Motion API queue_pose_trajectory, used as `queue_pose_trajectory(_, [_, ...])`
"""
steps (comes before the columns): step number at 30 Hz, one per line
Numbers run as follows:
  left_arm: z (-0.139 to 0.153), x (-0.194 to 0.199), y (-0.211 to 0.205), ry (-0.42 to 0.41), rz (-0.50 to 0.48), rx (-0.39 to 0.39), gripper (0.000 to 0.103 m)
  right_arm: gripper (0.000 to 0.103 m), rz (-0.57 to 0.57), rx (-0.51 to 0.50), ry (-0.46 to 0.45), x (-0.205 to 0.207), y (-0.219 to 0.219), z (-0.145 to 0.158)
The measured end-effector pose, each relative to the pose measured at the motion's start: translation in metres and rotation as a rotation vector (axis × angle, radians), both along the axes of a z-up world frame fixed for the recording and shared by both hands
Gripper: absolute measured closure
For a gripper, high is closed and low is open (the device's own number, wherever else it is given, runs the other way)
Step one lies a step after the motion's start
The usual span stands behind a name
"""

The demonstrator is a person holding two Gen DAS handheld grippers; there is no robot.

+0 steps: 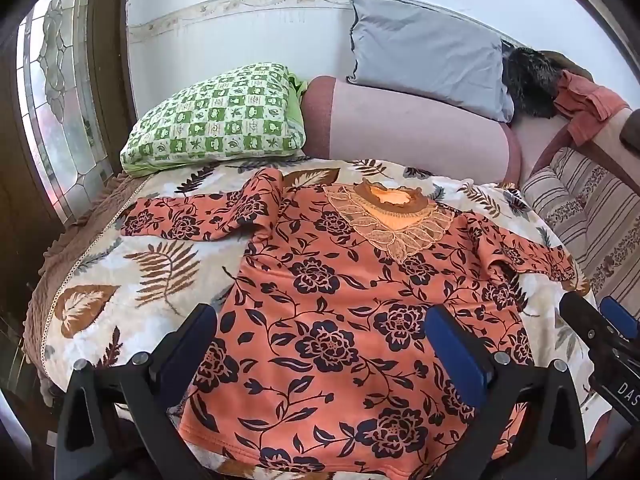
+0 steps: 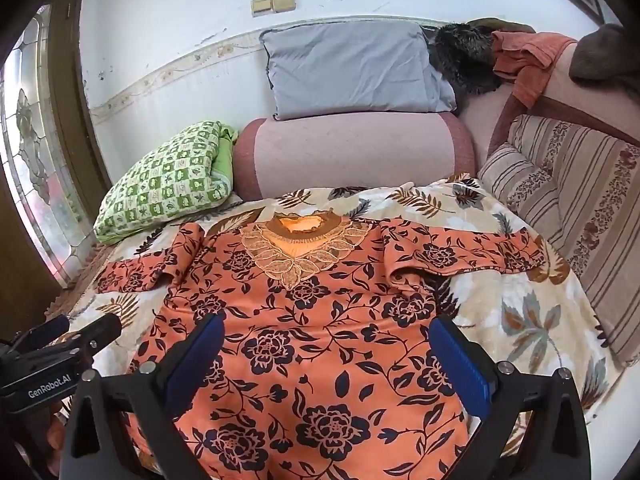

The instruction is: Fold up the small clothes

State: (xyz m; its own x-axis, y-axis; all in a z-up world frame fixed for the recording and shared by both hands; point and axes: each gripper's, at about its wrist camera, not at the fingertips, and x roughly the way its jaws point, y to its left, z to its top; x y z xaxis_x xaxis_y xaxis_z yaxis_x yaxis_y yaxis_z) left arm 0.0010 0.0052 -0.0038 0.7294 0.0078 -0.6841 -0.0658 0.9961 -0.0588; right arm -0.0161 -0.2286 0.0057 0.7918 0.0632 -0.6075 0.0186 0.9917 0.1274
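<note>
Lying face up and spread flat on a leaf-patterned blanket [image 1: 120,272] covering the bed, an orange floral top [image 1: 340,300] has its lace neckline [image 1: 396,224] at the far end and both sleeves stretched out to the sides, a layout that looks meant to leave every edge free for a first fold. Above its hem hover the left tool [image 1: 320,344] and the right tool [image 2: 326,356], each tilted downward with jaws spread wide and nothing between them, apparently poised before any grasp. Beyond the garment, a green checked pillow [image 1: 212,116], a pink bolster [image 1: 420,132] and a grey cushion [image 1: 428,52] line the wall, while a striped cushion [image 2: 572,184] crowds the right sleeve's side, leaving little spare room there. None of them touches the top.
</note>
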Motion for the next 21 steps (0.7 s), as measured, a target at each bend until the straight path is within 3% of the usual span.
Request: queue_pose_trajectory(21, [-0.0044, 0.0019, -0.0003, -0.001, 0.009, 0.006, 0.0, 0.0, 0.011, -0.007, 0.0, 0.003, 0.0017, -0.0013])
